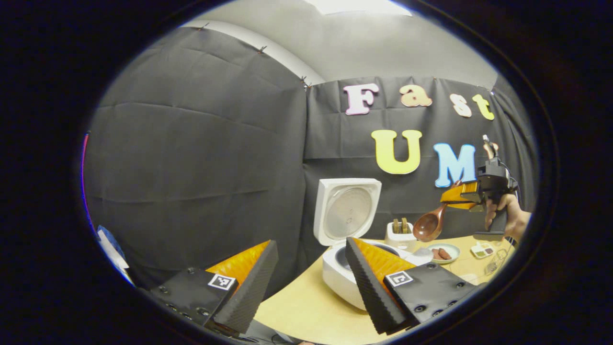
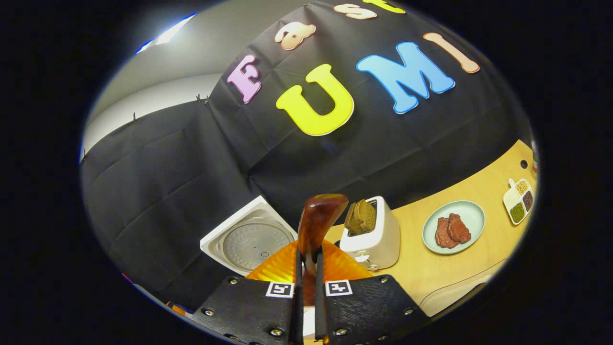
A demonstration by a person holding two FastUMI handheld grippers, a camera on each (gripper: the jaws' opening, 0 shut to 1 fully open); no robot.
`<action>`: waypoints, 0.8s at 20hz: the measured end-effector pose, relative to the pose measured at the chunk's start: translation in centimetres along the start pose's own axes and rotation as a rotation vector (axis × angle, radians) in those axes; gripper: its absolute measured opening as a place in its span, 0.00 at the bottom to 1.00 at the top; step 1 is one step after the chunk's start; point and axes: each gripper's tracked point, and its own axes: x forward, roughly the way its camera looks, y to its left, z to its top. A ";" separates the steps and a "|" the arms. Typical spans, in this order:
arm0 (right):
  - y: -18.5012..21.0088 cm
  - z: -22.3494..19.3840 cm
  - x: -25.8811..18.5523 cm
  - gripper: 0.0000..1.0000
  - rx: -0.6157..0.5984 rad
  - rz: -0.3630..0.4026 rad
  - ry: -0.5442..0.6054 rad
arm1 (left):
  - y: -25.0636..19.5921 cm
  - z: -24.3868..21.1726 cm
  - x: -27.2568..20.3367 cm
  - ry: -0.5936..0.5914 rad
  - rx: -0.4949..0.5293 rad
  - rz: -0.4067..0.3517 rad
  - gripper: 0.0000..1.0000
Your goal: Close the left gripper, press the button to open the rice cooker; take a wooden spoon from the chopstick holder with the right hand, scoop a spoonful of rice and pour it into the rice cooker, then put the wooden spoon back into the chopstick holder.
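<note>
table (image 2: 445, 268), wooden spoon (image 2: 318, 218) in right gripper (image 2: 309, 268)

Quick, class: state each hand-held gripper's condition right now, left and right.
Left hand-held gripper: open, holding nothing, near the rice cooker.
Right hand-held gripper: shut on the wooden spoon.

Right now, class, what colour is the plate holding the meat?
Pale green plate, clearest in the right gripper view.
</note>
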 end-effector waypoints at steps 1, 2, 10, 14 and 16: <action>-0.7 0.7 -0.7 0.10 0.006 -0.008 -0.011 | -0.7 0.2 0.0 -0.001 -0.001 -0.009 0.96; -1.4 1.3 -1.4 0.10 0.009 -0.016 -0.020 | -1.5 0.2 0.0 -0.001 -0.001 -0.021 0.92; -8.4 5.0 -8.0 0.10 0.012 -0.125 -0.094 | -8.2 1.3 0.1 -0.013 0.006 -0.118 0.92; -12.4 6.0 -11.4 0.10 0.012 -0.192 -0.124 | -11.4 1.7 -0.1 -0.012 0.017 -0.165 0.95; -14.5 6.5 -13.1 0.10 0.020 -0.223 -0.131 | -13.1 1.9 -0.1 -0.013 0.021 -0.190 1.00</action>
